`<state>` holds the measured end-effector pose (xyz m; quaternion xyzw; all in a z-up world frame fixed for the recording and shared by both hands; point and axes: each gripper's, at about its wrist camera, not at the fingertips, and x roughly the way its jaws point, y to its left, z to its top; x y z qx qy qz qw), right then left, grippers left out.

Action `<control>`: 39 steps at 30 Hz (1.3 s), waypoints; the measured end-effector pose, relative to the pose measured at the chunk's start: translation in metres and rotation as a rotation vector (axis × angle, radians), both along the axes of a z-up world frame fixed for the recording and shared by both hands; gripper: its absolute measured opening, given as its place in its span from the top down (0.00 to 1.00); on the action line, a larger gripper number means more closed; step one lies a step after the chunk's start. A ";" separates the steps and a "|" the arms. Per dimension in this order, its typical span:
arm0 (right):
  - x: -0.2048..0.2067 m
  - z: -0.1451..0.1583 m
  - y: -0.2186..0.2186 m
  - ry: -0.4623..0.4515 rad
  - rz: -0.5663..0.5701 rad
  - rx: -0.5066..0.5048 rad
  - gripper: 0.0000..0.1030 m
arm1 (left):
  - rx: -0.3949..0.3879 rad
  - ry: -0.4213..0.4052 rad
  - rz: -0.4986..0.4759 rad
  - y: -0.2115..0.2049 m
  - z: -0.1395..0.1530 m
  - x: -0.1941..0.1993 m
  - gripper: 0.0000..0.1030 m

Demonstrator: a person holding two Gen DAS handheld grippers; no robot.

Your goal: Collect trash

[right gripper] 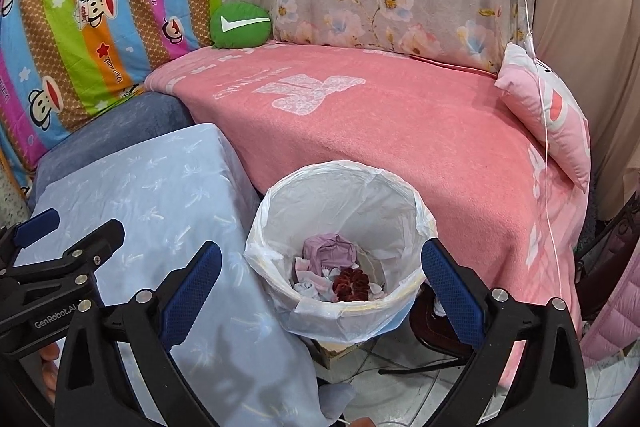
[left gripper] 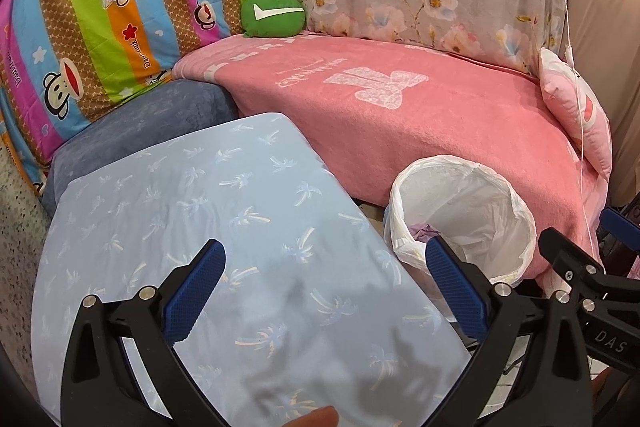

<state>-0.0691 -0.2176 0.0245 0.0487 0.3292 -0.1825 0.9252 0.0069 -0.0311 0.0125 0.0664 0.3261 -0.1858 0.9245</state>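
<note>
Both tools, left (left gripper: 324,277) and right (right gripper: 320,279), stand apart, empty. Crumpled paper (right gripper: 329,251) in the bin (right gripper: 340,311) judged light, soft; pinch any raised fold.

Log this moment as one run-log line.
left gripper: open, empty, over blue cloth | right gripper: open, empty, above lined bin | bin holds crumpled trash

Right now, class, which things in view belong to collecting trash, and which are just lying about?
Belongs to the job:
lined bin
crumpled trash inside it
left claw, open
right claw, open

Just lying about:
green cushion
pink blanket
pink pillow
blue palm-print cloth
</note>
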 end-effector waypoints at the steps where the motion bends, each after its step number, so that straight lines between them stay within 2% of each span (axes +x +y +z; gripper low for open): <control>1: 0.000 0.000 0.000 0.002 0.000 0.000 0.05 | 0.000 0.000 0.000 0.000 0.000 0.000 0.07; 39: -0.001 -0.009 -0.005 0.041 -0.005 -0.004 0.05 | 0.044 0.024 0.024 -0.005 -0.011 -0.002 0.07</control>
